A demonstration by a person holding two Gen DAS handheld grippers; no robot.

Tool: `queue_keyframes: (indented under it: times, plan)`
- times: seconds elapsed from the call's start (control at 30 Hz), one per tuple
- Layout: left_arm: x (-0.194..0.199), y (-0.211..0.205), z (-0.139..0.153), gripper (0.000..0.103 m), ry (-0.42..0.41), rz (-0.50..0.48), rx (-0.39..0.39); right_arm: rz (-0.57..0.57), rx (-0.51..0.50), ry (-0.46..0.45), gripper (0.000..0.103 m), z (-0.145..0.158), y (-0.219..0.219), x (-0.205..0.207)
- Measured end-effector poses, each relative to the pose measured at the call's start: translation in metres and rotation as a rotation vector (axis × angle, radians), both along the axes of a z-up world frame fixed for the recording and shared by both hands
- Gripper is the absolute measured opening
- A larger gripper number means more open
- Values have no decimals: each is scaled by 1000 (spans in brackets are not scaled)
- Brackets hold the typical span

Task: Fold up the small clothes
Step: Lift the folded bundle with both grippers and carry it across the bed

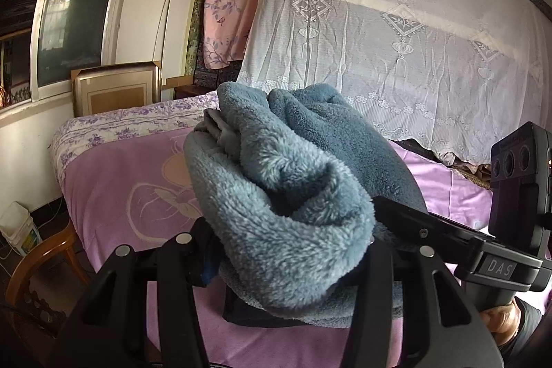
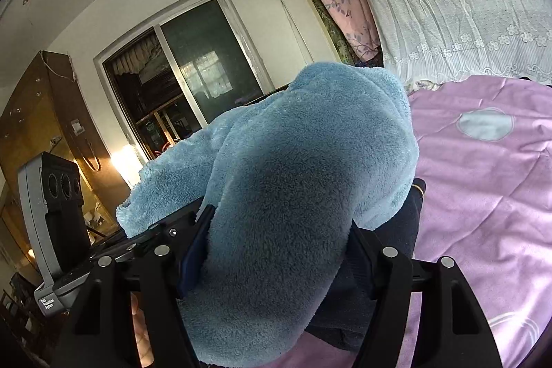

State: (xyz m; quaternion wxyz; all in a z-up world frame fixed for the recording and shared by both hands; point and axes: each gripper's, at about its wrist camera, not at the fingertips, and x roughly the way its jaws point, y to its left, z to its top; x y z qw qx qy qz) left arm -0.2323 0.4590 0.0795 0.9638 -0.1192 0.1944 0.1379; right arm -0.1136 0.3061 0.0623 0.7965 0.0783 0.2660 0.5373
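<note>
Left wrist view showed the left gripper and right gripper each pinching the blue fleece bundle, lifted above the pink bedspread, so both should probably lower together, keeping folds aligned.

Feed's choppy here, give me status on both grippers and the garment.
Left gripper and right gripper both shut on blue fleece garment, bunched above pink bedspread. Dark cloth beneath it. Nothing blocking.
</note>
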Motion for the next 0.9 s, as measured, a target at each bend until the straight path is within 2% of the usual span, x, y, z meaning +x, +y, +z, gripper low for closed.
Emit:
queue_keyframes:
  times: [0.67,0.9]
  plan:
    - [35,7,-28,48,38,-28,-63,-55,-23,41,70,-29,2,30]
    - [60,15,-59,49,95,-41,-103,-83,-66,91,71,-58,4,53]
